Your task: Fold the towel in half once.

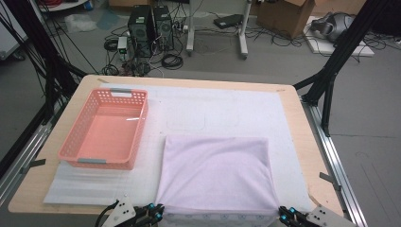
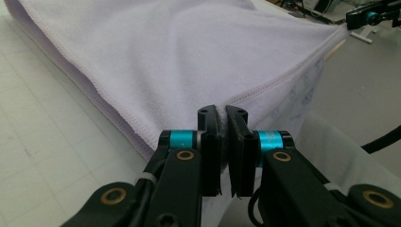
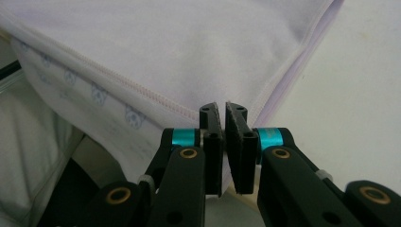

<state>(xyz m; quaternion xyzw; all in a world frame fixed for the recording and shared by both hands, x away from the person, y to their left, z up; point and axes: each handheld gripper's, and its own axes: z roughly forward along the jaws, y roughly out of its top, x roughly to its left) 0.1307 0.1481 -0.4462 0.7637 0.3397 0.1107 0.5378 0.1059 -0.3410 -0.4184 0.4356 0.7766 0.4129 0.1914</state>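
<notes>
A pale lilac towel (image 1: 215,172) lies folded on the white mat, its near edge at the table's front. My left gripper (image 1: 158,213) is shut on the towel's near left corner, and in the left gripper view (image 2: 222,111) the cloth (image 2: 179,52) is pinched between the black jaws. At the near right corner my right gripper (image 1: 283,213) is shut on the towel as well; the right gripper view (image 3: 222,109) has the stitched hem (image 3: 142,87) running into the jaws. A patterned underside (image 3: 94,109) hangs below the hem.
A pink plastic basket (image 1: 75,142) stands empty on the left of the table. The white mat (image 1: 213,104) covers the wooden table (image 1: 307,142). Black frame legs (image 1: 331,71), computers and cables are on the floor beyond the far edge.
</notes>
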